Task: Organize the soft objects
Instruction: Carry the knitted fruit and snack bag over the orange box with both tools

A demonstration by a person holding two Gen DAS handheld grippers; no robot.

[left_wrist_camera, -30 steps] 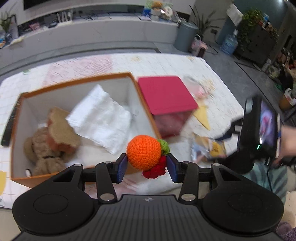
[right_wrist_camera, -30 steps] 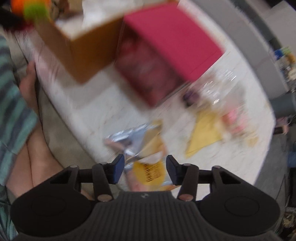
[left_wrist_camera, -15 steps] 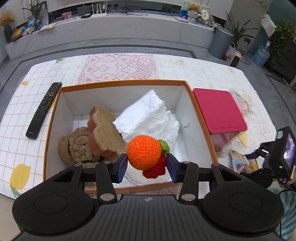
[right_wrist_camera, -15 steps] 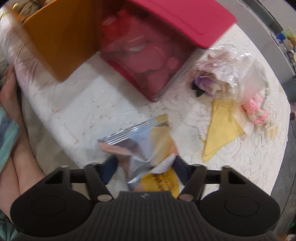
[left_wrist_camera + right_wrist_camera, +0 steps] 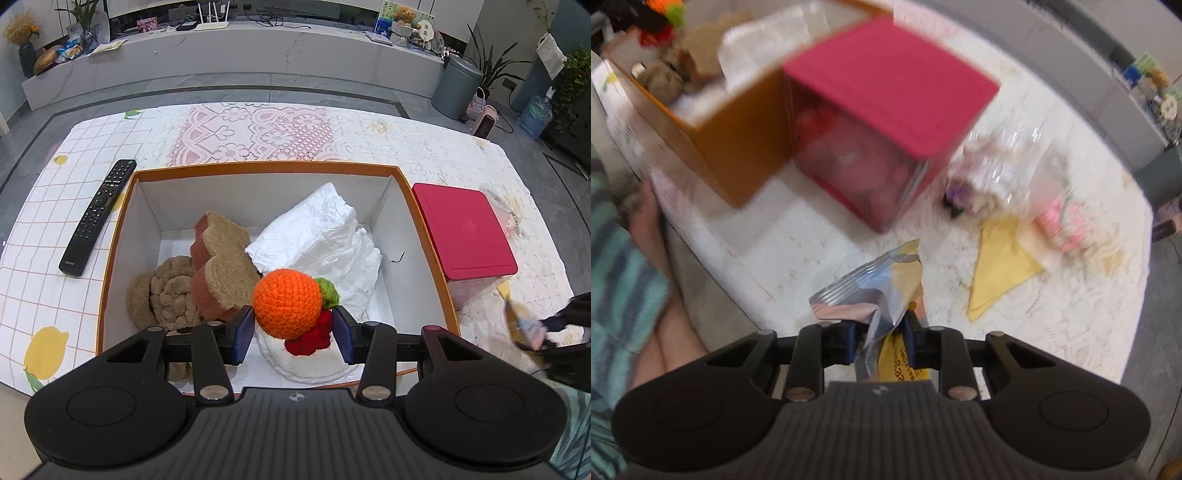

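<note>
We hold the left gripper (image 5: pixel 293 334) above the orange box (image 5: pixel 424 236), its fingers (image 5: pixel 242 334) pinching a crocheted orange (image 5: pixel 286 303) that has a green leaf and red berries knitted onto it; the toy hangs over the near part of the box, above a white round pad. Inside the box lie a brown plush toy (image 5: pixel 162 291) at the left, two bread-shaped sponges (image 5: pixel 225 266) leaning against it, and crumpled white paper (image 5: pixel 325 240) toward the right. On the desk (image 5: pixel 55 258), a black remote (image 5: pixel 98 216) lies left of the box, and a clear container with a red lid (image 5: pixel 461 232) stands just beside the box's right wall. Our right gripper (image 5: pixel 881 338) has just been closing its fingers (image 5: pixel 910 338), and they now pinch a silver and yellow snack packet (image 5: pixel 879 291) by its lower end, the packet's top standing up and forward over the desk. Beyond it, blurred, lie a yellow cloth (image 5: pixel 997 266), a pink crocheted piece (image 5: pixel 1063 225) and a clear plastic bag (image 5: pixel 1004 170) with something purple inside.
</note>
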